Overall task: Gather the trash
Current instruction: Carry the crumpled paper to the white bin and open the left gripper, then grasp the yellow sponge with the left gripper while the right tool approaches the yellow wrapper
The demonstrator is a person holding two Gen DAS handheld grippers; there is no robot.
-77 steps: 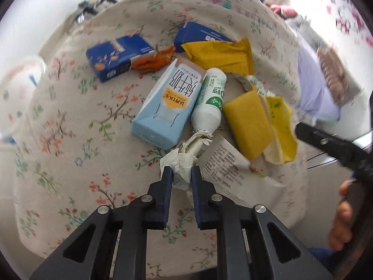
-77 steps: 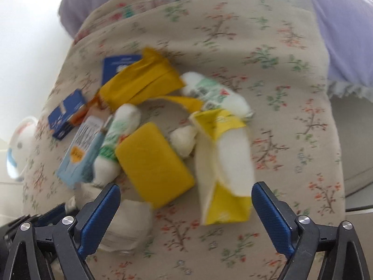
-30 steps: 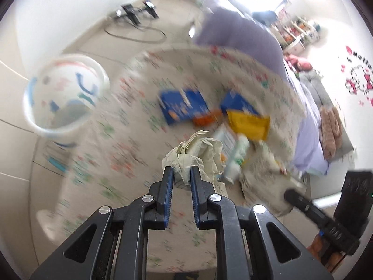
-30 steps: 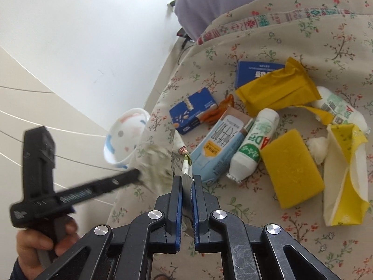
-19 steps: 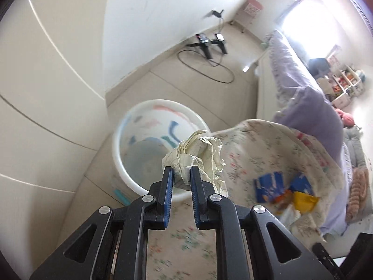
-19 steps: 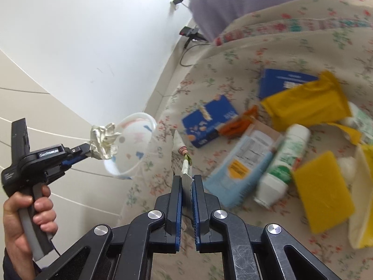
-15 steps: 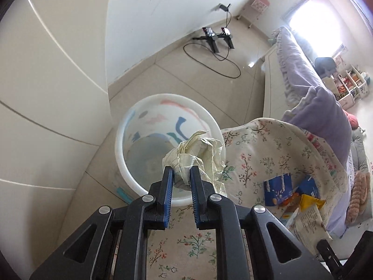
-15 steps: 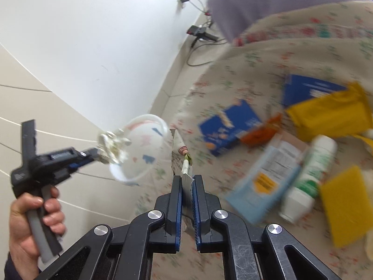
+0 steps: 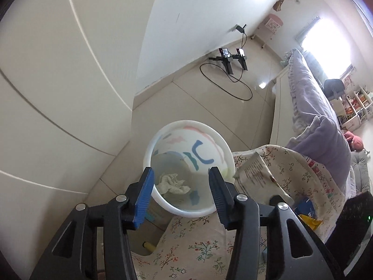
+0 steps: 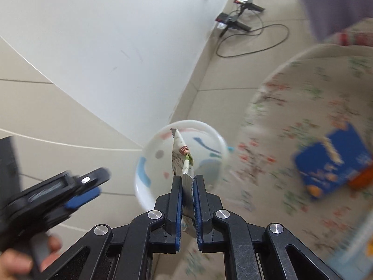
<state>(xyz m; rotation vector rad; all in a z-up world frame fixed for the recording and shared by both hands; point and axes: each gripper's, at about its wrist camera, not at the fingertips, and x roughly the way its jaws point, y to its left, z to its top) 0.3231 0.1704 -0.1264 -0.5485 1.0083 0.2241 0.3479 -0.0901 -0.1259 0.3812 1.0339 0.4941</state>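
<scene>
Between the blue pads of the left gripper (image 9: 181, 187) nothing is held: its jaws have just been opening and now stand apart. Right below the gap, a crumpled paper (image 9: 173, 183) is seen lying loose at the bottom of the bin (image 9: 160, 201). The bin is white and round, with coloured marks painted inside, and it is stood on the tiled floor (image 9: 193, 102) beside the flowered cloth (image 9: 200, 249). Just to the right of the left gripper, a printed wrapper (image 9: 254, 172) is seen sticking up over the edge of the cloth.

The right gripper (image 10: 187, 187) is clenched on that wrapper (image 10: 182, 161), a flat pack pinched by its lower end and held upright. Past its tip the bin (image 10: 144, 186) is seen, straight ahead and lower down. To the left of the right gripper, the left gripper (image 10: 93, 183) is seen blurred, and a hand (image 10: 28, 254) is wrapped around its handle. To the right, a blue box (image 10: 331, 163) is laid on the cloth (image 10: 303, 93), well away from the bin. Farther off, black cables (image 10: 254, 39) are spread over the floor by the white wall (image 10: 105, 35).
</scene>
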